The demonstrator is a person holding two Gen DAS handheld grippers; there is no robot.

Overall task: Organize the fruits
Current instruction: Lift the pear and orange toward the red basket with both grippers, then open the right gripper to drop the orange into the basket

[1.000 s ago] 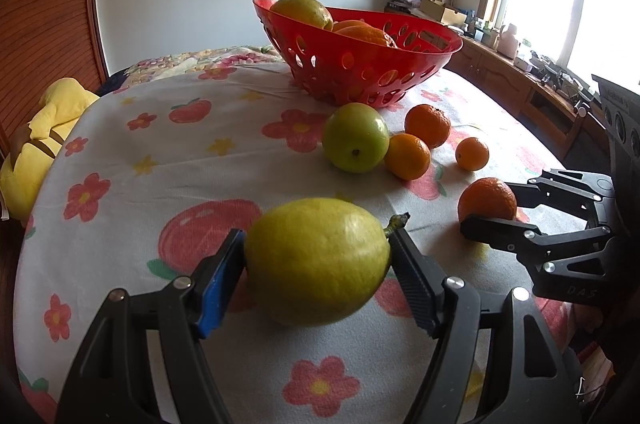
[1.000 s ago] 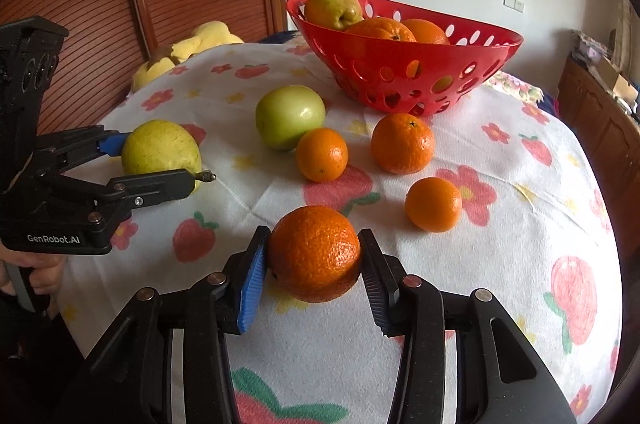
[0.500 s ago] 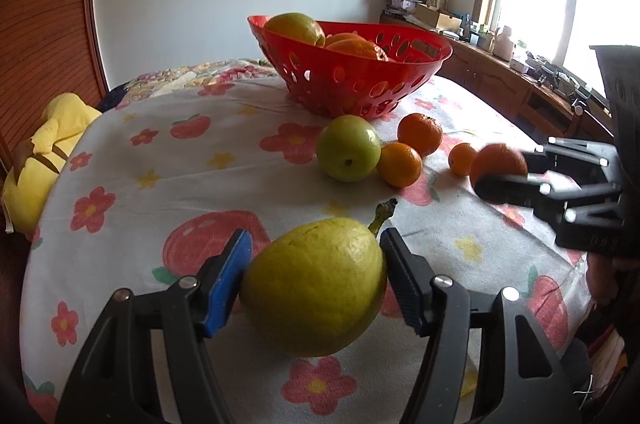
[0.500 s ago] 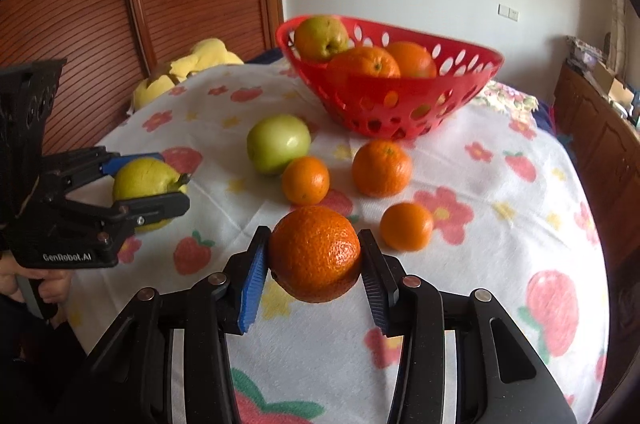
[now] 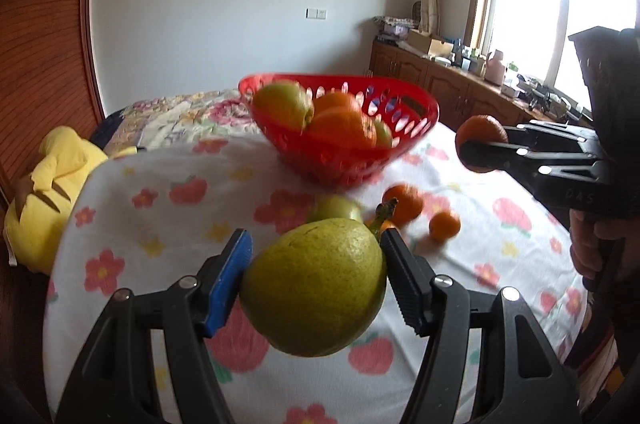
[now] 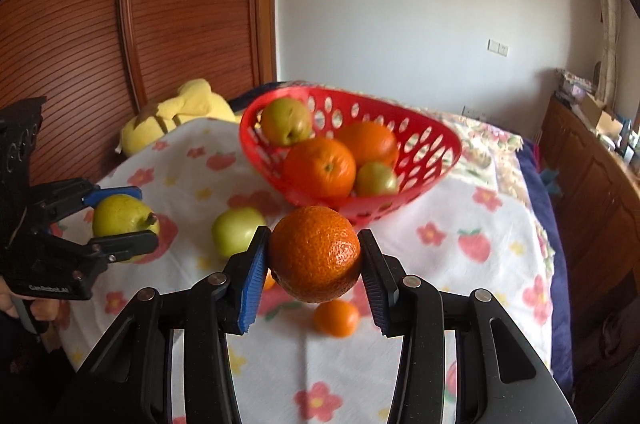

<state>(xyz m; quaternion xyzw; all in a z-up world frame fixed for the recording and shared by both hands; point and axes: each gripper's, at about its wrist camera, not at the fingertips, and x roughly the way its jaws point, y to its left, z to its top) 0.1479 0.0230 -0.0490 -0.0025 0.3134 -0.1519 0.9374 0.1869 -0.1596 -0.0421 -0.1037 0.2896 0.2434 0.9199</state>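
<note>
The left hand-held gripper (image 5: 316,284) is clamped on a big green pear (image 5: 314,286), its two pads pressing the pear's sides and the stem poking up to the right. It is tipped a little downward and holds the pear up in the air above the flowery desk (image 5: 168,224). The right hand-held gripper (image 6: 314,256) is clamped on an orange (image 6: 314,254), also lifted off the desk and tipped a little down. A person's hand (image 5: 592,248) grips its handle at the right. Farther away sits a red basket (image 6: 436,152) with oranges and green fruit inside. On the desk near the basket lie a green apple (image 6: 236,232) and a small orange (image 6: 336,318). A yellow soft toy (image 5: 52,184) lies far left, off the desk.
</note>
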